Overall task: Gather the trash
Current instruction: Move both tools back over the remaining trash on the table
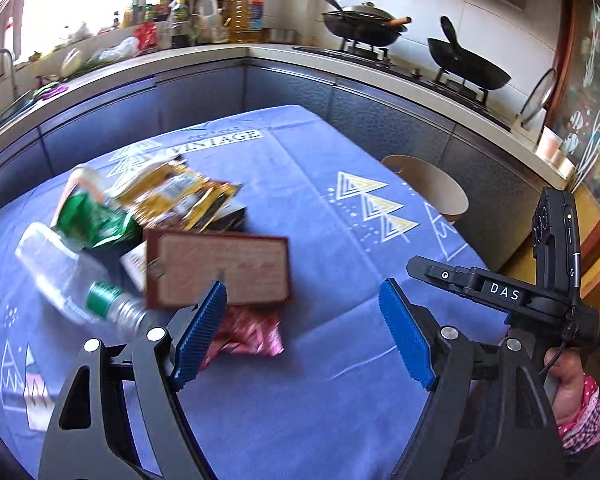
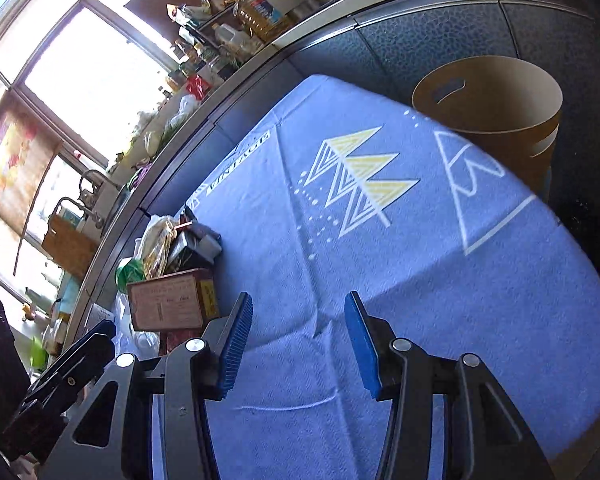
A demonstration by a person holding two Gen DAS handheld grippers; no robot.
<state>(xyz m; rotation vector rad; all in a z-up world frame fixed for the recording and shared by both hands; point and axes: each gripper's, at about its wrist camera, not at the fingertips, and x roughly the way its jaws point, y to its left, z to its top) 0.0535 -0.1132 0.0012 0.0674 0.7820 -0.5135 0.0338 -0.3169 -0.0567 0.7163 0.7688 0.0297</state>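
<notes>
A heap of trash lies on the blue tablecloth [image 1: 308,392]: a red-edged carton [image 1: 220,268], a clear plastic bottle [image 1: 72,280] with a green label, a yellow wrapper [image 1: 176,194], a green wrapper [image 1: 94,220] and a pink wrapper [image 1: 248,334]. My left gripper [image 1: 302,300] is open and empty, its left pad just in front of the carton and above the pink wrapper. My right gripper [image 2: 298,306] is open and empty over bare cloth, with the carton [image 2: 168,306] to its left. A tan round bin [image 2: 496,108] stands beyond the table's far right edge.
A kitchen counter [image 1: 236,56] curves behind the table with bottles, two woks [image 1: 364,22] on a stove and a sink at the left. The bin also shows in the left wrist view [image 1: 432,184]. The right gripper's body [image 1: 540,292] sits at the table's right edge.
</notes>
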